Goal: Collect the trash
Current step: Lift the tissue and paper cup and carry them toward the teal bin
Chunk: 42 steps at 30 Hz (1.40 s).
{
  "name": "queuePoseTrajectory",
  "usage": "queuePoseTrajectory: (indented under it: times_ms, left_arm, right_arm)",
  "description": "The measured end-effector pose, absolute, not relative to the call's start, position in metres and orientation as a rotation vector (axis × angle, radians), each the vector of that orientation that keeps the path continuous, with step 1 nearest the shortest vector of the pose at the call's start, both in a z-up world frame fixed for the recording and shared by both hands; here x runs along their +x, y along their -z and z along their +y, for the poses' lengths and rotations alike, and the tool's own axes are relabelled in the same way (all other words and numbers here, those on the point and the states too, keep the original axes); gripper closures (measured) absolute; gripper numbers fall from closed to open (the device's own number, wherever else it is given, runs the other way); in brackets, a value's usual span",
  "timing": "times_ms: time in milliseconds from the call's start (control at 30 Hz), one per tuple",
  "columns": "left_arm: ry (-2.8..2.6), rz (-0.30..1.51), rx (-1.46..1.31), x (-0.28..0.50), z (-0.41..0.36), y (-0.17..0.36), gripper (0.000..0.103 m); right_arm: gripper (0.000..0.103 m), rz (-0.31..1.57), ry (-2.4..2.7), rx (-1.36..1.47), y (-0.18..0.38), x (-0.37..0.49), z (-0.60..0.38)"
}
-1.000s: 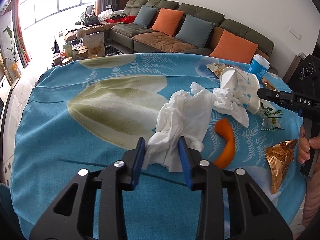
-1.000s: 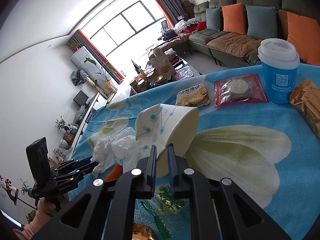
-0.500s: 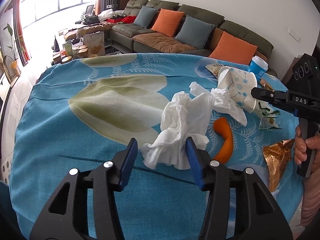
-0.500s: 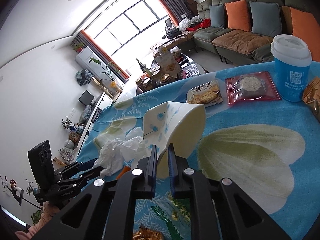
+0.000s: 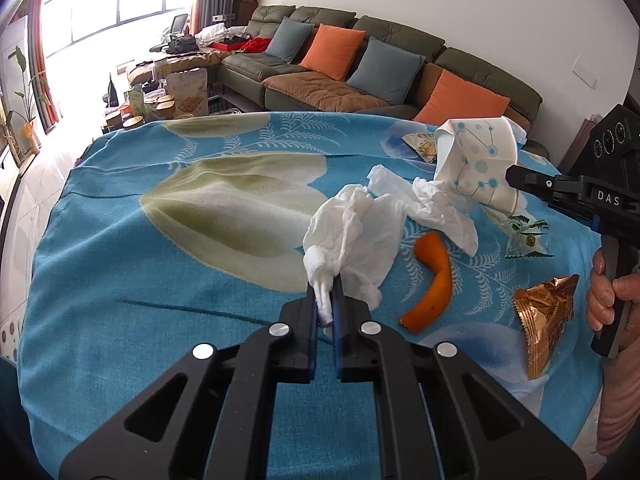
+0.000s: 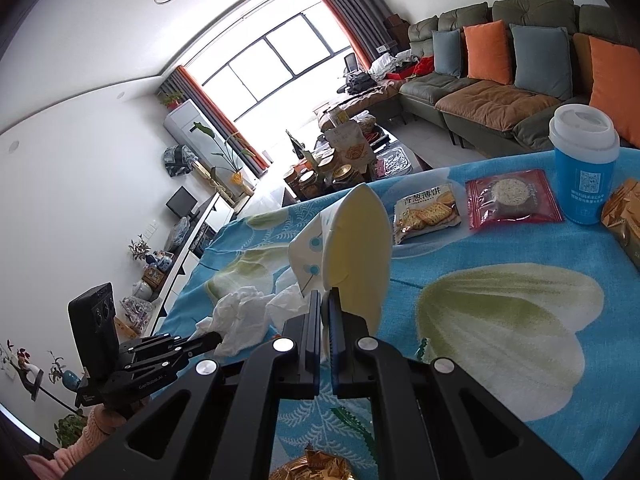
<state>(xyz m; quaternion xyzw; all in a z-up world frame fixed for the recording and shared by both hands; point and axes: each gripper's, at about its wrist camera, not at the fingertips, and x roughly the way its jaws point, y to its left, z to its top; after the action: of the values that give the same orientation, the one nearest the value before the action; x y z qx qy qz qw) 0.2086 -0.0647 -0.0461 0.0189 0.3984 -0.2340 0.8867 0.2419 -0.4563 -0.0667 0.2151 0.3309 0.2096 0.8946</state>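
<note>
white tissue [image 5: 352, 236] pinched in the left gripper [image 5: 326, 312], crushed cup [image 6: 352, 248] in the right gripper [image 6: 325, 320]: lift both slowly so trailing folds clear the orange peel [image 5: 432, 280].

green sofa [image 5: 400, 56] faces a bright window [image 6: 272, 68].

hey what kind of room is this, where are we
Most likely a home living room: a long sectional sofa with orange and grey-blue cushions, a big curtained window, and a table under a blue floral cloth strewn with tissues and snack wrappers.
</note>
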Motion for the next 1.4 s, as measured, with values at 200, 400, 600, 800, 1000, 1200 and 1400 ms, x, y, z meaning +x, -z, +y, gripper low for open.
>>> queuePoseTrajectory:
  times_ms: [200, 400, 600, 800, 1000, 1200, 1400]
  left_arm:
    - [0.487, 0.778, -0.011, 0.186, -0.045, 0.031, 0.097]
    - [0.474, 0.73, -0.039, 0.158, -0.023, 0.017, 0.097]
    - [0.446, 0.697, -0.076, 0.13, 0.003, 0.007, 0.097]
    - [0.414, 0.683, -0.107, 0.106, 0.029, 0.006, 0.097]
    - [0.379, 0.666, -0.144, 0.085, 0.054, 0.006, 0.097]
    - [0.339, 0.645, -0.174, 0.065, 0.082, 0.002, 0.097]
    - [0.303, 0.633, -0.185, 0.046, 0.102, 0.001, 0.097]
  right_arm:
    - [0.1, 0.643, -0.463, 0.43, 0.056, 0.228, -0.448]
    - [0.1, 0.617, -0.513, 0.43, 0.053, 0.212, -0.434]
    - [0.1, 0.618, -0.573, 0.414, 0.053, 0.2, -0.414]
    - [0.1, 0.626, -0.641, 0.397, 0.053, 0.191, -0.386]
    - [0.1, 0.647, -0.698, 0.395, 0.057, 0.188, -0.363]
    - [0.1, 0.67, -0.749, 0.375, 0.059, 0.183, -0.337]
    - [0.1, 0.681, -0.797, 0.346, 0.057, 0.18, -0.316]
